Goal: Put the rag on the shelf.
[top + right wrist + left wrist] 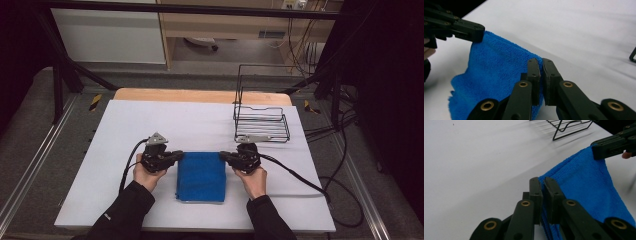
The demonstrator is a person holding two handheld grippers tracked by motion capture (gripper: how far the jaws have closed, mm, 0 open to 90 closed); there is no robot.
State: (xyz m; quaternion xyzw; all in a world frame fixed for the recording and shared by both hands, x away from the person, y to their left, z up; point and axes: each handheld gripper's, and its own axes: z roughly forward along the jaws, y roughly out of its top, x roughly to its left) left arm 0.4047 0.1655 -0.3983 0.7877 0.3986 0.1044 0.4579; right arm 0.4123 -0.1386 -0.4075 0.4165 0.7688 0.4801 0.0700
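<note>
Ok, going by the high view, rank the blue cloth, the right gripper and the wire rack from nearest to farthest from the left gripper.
1. Blue cloth: clamped at its far left corner by the left gripper.
2. Right gripper: across the cloth, shut on its far right corner.
3. Wire rack: at the table's far right, beyond the right gripper.

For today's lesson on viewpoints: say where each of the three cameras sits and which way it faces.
High view: above the person's side, facing forward and down on the white table; forearms show.
Left gripper view: on the left gripper, looking along its jaws at the blue cloth.
Right gripper view: on the right gripper, facing that cloth.
Shared: each gripper view shows the other gripper.
</note>
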